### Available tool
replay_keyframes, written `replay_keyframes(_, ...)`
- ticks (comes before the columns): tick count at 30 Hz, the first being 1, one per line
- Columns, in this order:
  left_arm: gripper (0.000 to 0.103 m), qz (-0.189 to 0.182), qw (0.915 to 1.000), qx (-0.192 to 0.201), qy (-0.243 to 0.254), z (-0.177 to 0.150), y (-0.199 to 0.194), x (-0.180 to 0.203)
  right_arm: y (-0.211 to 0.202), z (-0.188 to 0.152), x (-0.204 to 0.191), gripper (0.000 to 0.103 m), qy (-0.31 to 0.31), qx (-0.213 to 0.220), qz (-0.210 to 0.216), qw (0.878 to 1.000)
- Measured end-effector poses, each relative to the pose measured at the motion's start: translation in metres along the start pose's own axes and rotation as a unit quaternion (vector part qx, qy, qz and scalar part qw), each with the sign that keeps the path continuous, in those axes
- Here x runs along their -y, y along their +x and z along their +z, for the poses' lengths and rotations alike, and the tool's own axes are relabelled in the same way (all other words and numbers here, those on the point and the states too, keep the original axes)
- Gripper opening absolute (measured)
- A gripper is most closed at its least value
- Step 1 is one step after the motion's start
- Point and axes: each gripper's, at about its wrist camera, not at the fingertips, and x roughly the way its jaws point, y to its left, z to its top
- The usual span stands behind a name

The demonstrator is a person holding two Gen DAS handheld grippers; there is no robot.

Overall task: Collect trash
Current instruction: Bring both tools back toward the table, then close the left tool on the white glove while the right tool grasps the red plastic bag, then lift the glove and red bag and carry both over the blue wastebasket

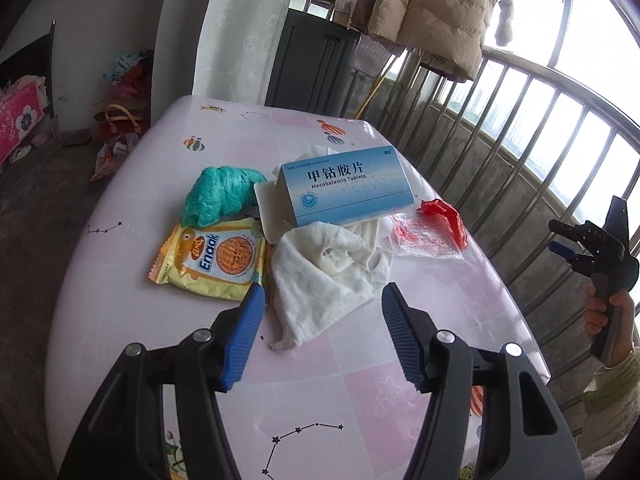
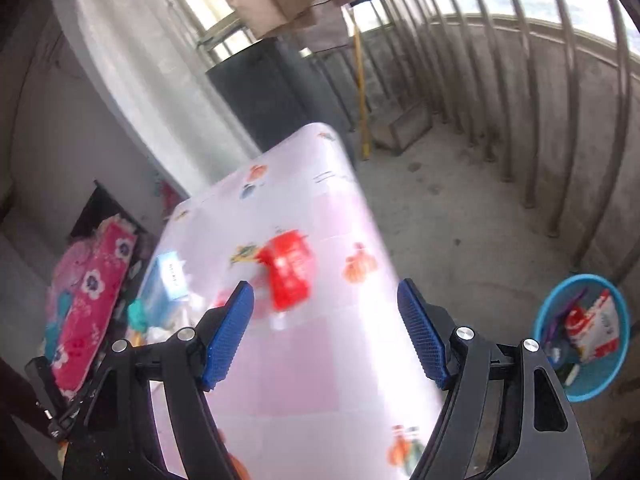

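My left gripper point(image 1: 323, 304) is spread wide and holds nothing, its blue pads straddling the near edge of a crumpled white tissue point(image 1: 328, 276) at the centre of the left wrist view. The rest of the trash lies clustered just beyond it on the pink table point(image 1: 132, 320): a yellow Enaak snack wrapper point(image 1: 212, 260) left of centre, a balled green plastic bag point(image 1: 220, 194) above that, a blue Mecobalamin tablet box point(image 1: 346, 184) resting on more white paper, and a red and clear plastic wrapper point(image 1: 434, 228) to the right. I judge the tissue to be light, soft and easily crushed, so I would pinch it where the folds bunch thickest, not at the thin trailing corner. The wrapper looks slick and flat, harder to lift; the box is stiff and should take a grip across its narrow sides. My right gripper point(image 2: 325, 328) is also open and empty, out beside the table; its blurred view shows a blue waste basket point(image 2: 580, 388) on the floor at lower right, already holding some rubbish.
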Motion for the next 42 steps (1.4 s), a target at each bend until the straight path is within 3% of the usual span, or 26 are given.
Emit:
replay_keyframes(6,0.059,-0.001,0.9999,-0.012,-0.007,-0.001,0.03,-0.011,0.05,-0.003,-0.055,0.071,-0.004,-0.039,0.024,0.999)
replay_keyframes(16,0.058,-0.034,0.9989,-0.015,-0.03,0.009,0.049,-0.02,0.1,0.01,-0.072,0.071,-0.055,-0.039,-0.074,0.995)
replay_keyframes(19,0.053,-0.033,0.9987,-0.02,-0.032,0.011,0.057,-0.021,0.114,0.014,-0.065,0.071,-0.061,-0.044,-0.09,0.993)
replay_keyframes(21,0.044,-0.025,0.9987,-0.03,-0.032,0.012,0.066,-0.023,0.123,0.016,-0.06,0.069,-0.061,-0.046,-0.093,0.993)
replay_keyframes(23,0.036,-0.019,0.9987,-0.037,-0.029,0.012,0.074,-0.023,0.13,0.016,-0.055,0.053,-0.058,-0.055,-0.099,0.992)
replay_keyframes(26,0.023,-0.01,0.9987,-0.046,-0.02,0.01,0.083,-0.021,0.133,0.013,-0.05,0.04,-0.046,-0.067,-0.092,0.992)
replay_keyframes(30,0.011,-0.007,0.9979,-0.063,-0.015,0.002,0.089,-0.02,0.129,0.007,-0.052,0.032,-0.055,-0.07,-0.092,0.992)
replay_keyframes(35,0.005,-0.003,0.9974,-0.071,0.004,-0.009,0.085,-0.013,0.116,-0.001,-0.048,0.028,-0.039,-0.076,-0.086,0.993)
replay_keyframes(42,0.003,-0.03,0.9947,-0.098,0.008,-0.03,0.073,0.003,0.078,-0.017,-0.037,0.027,-0.01,-0.068,-0.061,0.996)
